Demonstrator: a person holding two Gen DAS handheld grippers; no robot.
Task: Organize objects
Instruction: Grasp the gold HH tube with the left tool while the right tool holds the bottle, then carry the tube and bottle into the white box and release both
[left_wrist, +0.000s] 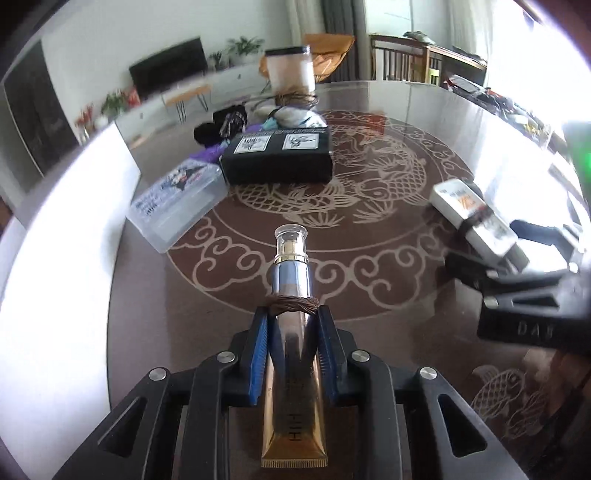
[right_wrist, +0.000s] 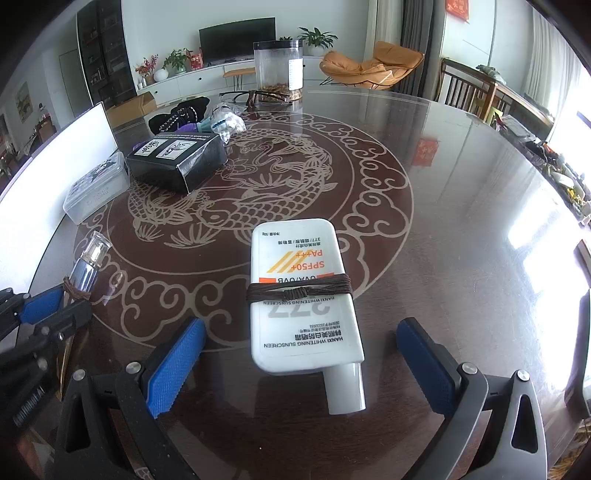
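My left gripper (left_wrist: 291, 321) is shut on a gold cosmetic tube (left_wrist: 293, 387) with a silver neck and clear cap, a brown cord band around it; it also shows at the left of the right wrist view (right_wrist: 86, 266). A white sunscreen bottle (right_wrist: 303, 299) with a brown cord band lies flat on the table, cap towards me, between the wide-open blue pads of my right gripper (right_wrist: 301, 358). The pads do not touch it. In the left wrist view the bottle (left_wrist: 476, 218) and right gripper (left_wrist: 524, 284) sit at the right.
A black box (right_wrist: 177, 162), a clear plastic case (right_wrist: 96, 190), a clear jar (right_wrist: 277, 70) and a pile of dark and pale small items (right_wrist: 199, 116) stand at the table's far left. The round glass table (right_wrist: 461, 221) has a carved fish pattern.
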